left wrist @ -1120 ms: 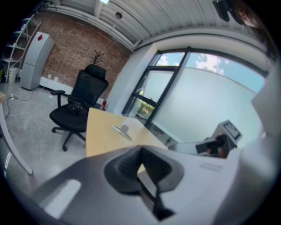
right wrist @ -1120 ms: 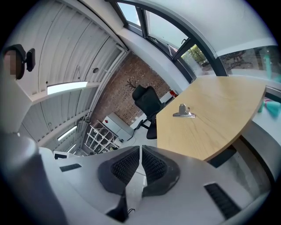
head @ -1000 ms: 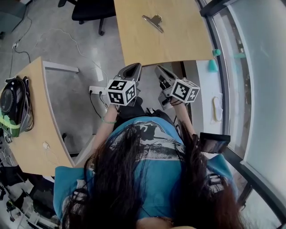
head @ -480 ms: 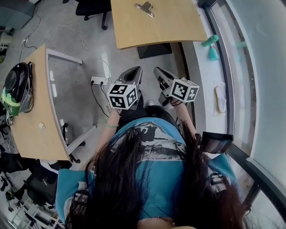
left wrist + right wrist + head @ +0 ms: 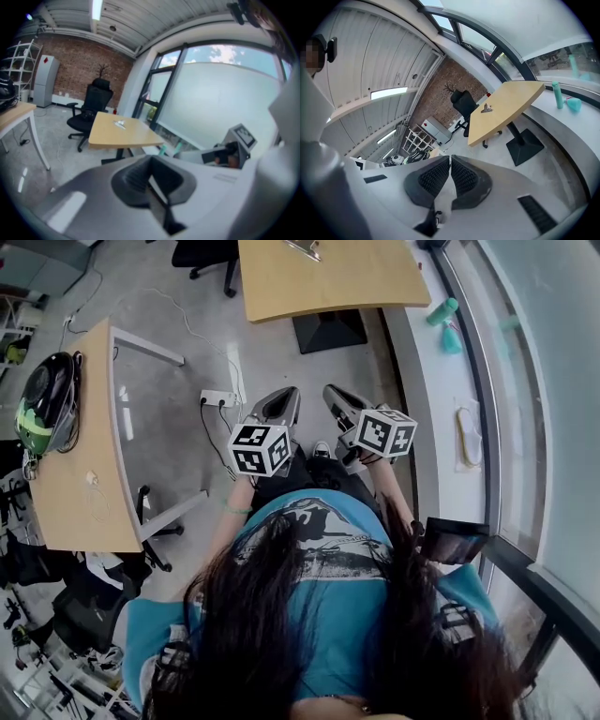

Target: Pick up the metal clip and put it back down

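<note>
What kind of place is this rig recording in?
Probably an open office or lab workspace: a wooden desk, a black office chair, a brick wall behind it, and tall windows along one side.

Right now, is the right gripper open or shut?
Shut and empty: the right gripper has its jaws together with nothing between, while the metal clip lies on the wooden table ahead.
</note>
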